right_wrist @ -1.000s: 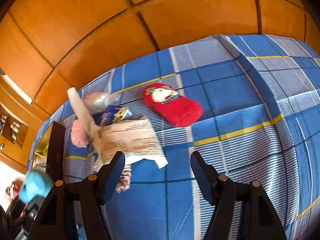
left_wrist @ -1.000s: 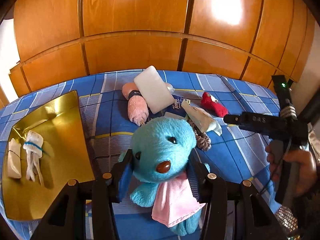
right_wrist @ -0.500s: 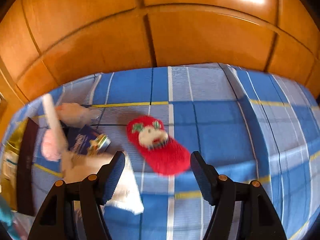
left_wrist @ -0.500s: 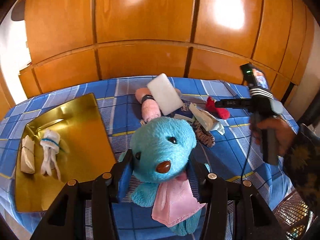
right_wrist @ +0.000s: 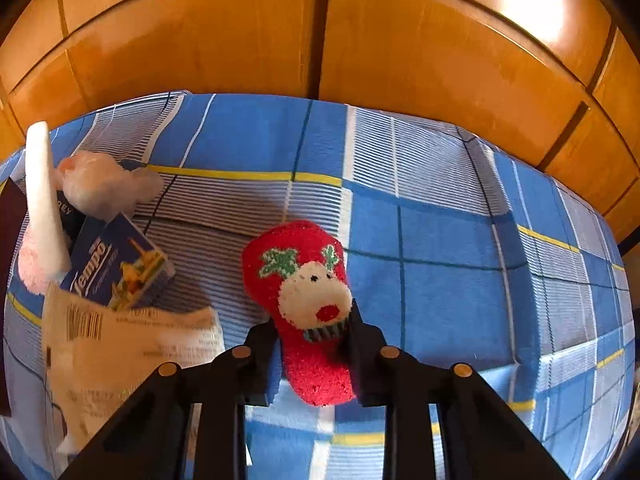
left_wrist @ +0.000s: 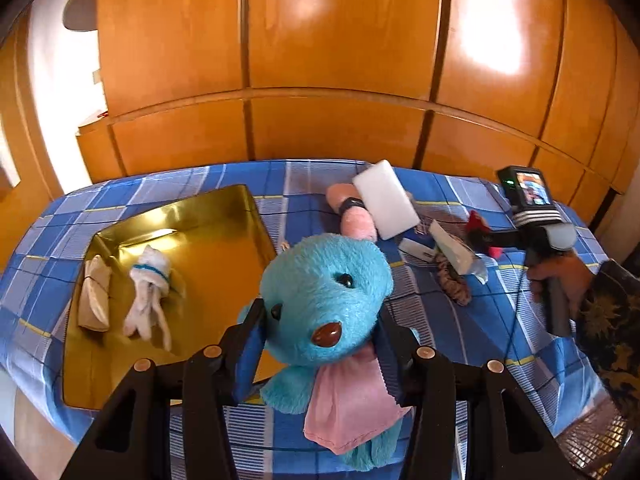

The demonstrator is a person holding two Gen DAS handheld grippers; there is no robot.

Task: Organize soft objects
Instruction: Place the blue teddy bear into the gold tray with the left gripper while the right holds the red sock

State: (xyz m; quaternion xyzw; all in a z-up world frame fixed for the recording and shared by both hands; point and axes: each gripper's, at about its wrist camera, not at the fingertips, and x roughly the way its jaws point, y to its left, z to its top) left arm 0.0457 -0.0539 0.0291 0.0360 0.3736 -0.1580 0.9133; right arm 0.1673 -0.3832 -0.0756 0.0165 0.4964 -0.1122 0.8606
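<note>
My left gripper (left_wrist: 318, 330) is shut on a blue plush bear (left_wrist: 324, 300) with a pink cloth, held above the bed near the gold tray (left_wrist: 224, 216). The tray holds a white sock bundle (left_wrist: 146, 292) and a beige folded cloth (left_wrist: 94, 296). My right gripper (right_wrist: 314, 340) is shut on a red reindeer sock (right_wrist: 304, 292) that lies on the blue checked bedspread (right_wrist: 440, 200). The right gripper also shows in the left wrist view (left_wrist: 486, 238), at the red sock (left_wrist: 478, 224).
A pile lies left of the red sock: a white foam pad (right_wrist: 40, 184), a pink fluffy sock (right_wrist: 28, 268), a Tempo tissue pack (right_wrist: 120, 268), a paper packet (right_wrist: 120, 356) and a clear bag (right_wrist: 100, 188). Wooden wardrobe doors (right_wrist: 320, 40) stand behind the bed.
My right gripper has moved forward onto the red sock and closed on it. My left gripper has carried the bear left, toward the gold tray.
</note>
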